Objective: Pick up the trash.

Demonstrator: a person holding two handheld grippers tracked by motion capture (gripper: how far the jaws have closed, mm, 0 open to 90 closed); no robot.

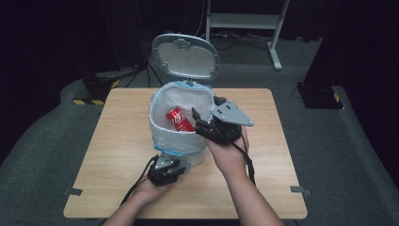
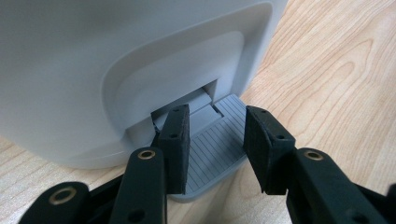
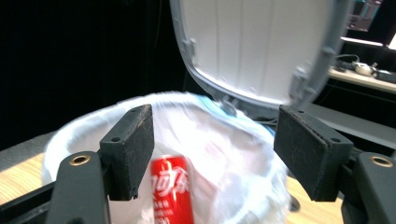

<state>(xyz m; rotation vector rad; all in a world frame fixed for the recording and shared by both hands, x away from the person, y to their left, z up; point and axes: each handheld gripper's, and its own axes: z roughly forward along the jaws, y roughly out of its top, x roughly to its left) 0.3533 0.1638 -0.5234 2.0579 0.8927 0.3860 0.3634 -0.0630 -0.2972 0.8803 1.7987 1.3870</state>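
Dark studio, grey carpet, wooden table (image 1: pixel 117 155) centre. White pedal bin (image 1: pixel 181 127) mid-table, lid (image 1: pixel 186 55) tipped up at 12 o'clock, liner bag (image 1: pixel 162 136) over rim. Red cola can (image 1: pixel 179 119) inside bin, leaning. Right gripper (image 1: pixel 200 120) at bin's 3 o'clock rim, jaws apart, empty. Left gripper (image 2: pixel 212 144) at 6 o'clock, jaws part-open straddling pedal (image 2: pixel 215 149), no clamp visible.

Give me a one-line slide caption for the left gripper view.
Left gripper presses down on the grey ribbed foot pedal of a white bin on a wooden table.
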